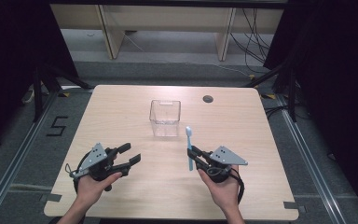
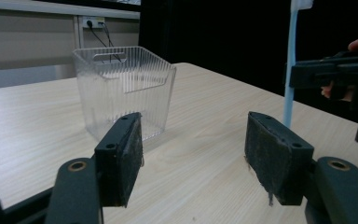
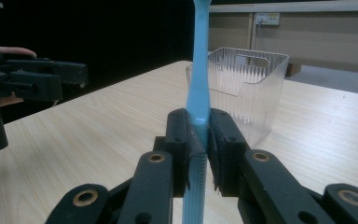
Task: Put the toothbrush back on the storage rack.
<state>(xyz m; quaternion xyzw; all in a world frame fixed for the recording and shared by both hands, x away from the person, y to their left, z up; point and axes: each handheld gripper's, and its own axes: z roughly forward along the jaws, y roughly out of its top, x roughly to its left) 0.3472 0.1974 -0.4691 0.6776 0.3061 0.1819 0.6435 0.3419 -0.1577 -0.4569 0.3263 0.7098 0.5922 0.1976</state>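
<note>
Pale wood worktop [image 1: 121, 107]: rounded corners; a small round dark port [image 1: 208, 99] sits close to the far edge, right of centre.
Clear ribbed bin [image 1: 165, 117]: stands upright on the far half of the worktop, about midway between the left and right edges, well apart from every edge; its top is open.
Blue toothbrush [image 1: 189, 148]: pinched at the handle by the right gripper [image 1: 196, 156], upright in the right gripper view, brush end reaching toward the bin's near right corner; just beside the bin, not touching it.
Right gripper jaws: pressed onto the toothbrush handle from both sides.
Left gripper [image 1: 129, 156]: held over the near left part of the worktop; jaws spread wide, nothing between the pads [image 2: 131, 154].
Open room: bare worktop lies between the two grippers, in front of the bin, and along the left and right edges.
Near edge: both of the person's forearms cross it.
</note>
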